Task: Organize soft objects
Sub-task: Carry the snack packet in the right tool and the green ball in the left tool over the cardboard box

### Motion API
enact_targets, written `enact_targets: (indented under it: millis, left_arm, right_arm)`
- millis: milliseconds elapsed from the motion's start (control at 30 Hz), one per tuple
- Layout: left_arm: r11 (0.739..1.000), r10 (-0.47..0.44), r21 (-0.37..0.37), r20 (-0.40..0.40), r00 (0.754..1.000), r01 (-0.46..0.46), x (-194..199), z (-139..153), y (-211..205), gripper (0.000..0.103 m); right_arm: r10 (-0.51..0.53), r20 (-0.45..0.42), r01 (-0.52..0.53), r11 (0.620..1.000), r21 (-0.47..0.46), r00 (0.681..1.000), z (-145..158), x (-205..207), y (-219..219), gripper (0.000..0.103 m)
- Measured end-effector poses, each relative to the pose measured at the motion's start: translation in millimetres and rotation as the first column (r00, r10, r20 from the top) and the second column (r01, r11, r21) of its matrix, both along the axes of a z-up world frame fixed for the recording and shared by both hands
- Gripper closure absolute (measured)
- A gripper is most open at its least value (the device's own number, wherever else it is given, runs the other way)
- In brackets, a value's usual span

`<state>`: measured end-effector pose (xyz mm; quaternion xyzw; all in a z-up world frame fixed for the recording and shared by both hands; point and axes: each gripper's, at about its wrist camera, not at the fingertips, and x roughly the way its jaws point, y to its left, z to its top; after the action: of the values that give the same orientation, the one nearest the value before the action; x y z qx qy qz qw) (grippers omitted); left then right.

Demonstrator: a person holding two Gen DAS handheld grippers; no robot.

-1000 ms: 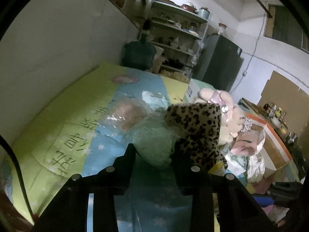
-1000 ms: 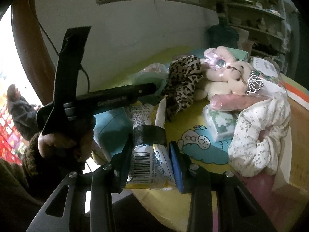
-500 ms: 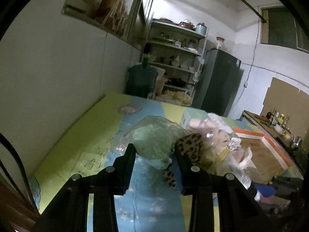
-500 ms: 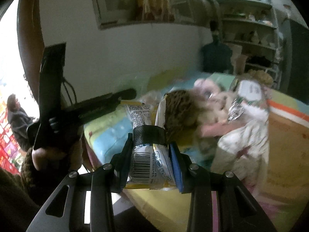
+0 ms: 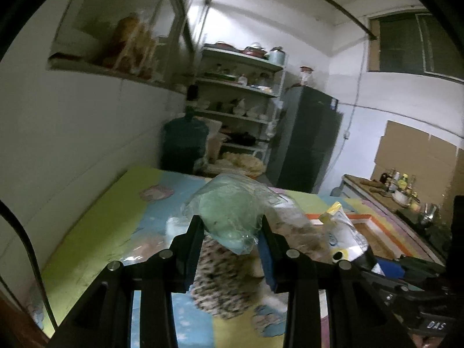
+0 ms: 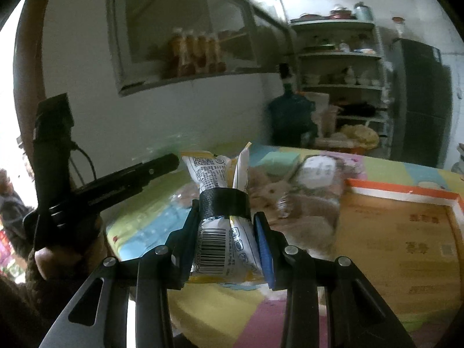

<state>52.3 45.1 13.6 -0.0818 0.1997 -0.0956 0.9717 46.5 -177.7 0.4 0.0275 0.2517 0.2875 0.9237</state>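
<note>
My left gripper (image 5: 232, 226) is shut on a clear plastic bag with something pale green inside (image 5: 232, 206) and holds it lifted above the table. Under it lies a leopard-print soft item (image 5: 223, 275). My right gripper (image 6: 227, 220) is shut on a white and yellow packet with a barcode and a black band (image 6: 223, 232), held above the table's near edge. The same packet shows at the right of the left wrist view (image 5: 345, 237). The left gripper also shows at the left of the right wrist view (image 6: 124, 179). Blurred plush toys (image 6: 290, 194) lie behind the packet.
The table (image 5: 95, 226) has a colourful cartoon cover. A cardboard box with an orange rim (image 6: 400, 232) sits at the right. A white wall runs along the left. A water jug (image 5: 184, 145), shelves (image 5: 240, 110) and a dark fridge (image 5: 307, 139) stand behind.
Both grippers have risen and tilted up, carrying the green bag and the packet higher above the table. The plush pile has dropped lower in both views.
</note>
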Motion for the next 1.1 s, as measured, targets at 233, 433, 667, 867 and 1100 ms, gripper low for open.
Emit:
enact_targets:
  millis: [233,433,667,867,1100]
  left_arm:
    - [0.996,-0.085,-0.007,0.019,0.996,0.085,9,11,-38,0.066]
    - [0.988,-0.157,-0.015,0.015,0.988,0.157,18,14,-72,0.067]
    - [0.972,-0.235,-0.015,-0.009,0.972,0.235,25,7,-112,0.067]
    - [0.958,-0.288,-0.012,-0.031,0.957,0.288,31,0,-147,0.068]
    - [0.943,-0.332,-0.013,-0.077,0.94,0.332,40,-15,-182,0.068]
  right_arm:
    - [-0.1,0.02,0.1,0.995,0.016,0.995,4,2,-30,0.064]
    - [-0.198,0.041,0.197,0.98,0.02,0.979,5,2,-64,0.064]
    - [-0.288,0.033,0.287,0.958,0.028,0.957,-1,1,-100,0.064]
    - [-0.35,0.024,0.349,0.937,0.025,0.936,-6,2,-121,0.064]
    - [-0.429,-0.007,0.429,0.903,0.028,0.903,-20,3,-156,0.064]
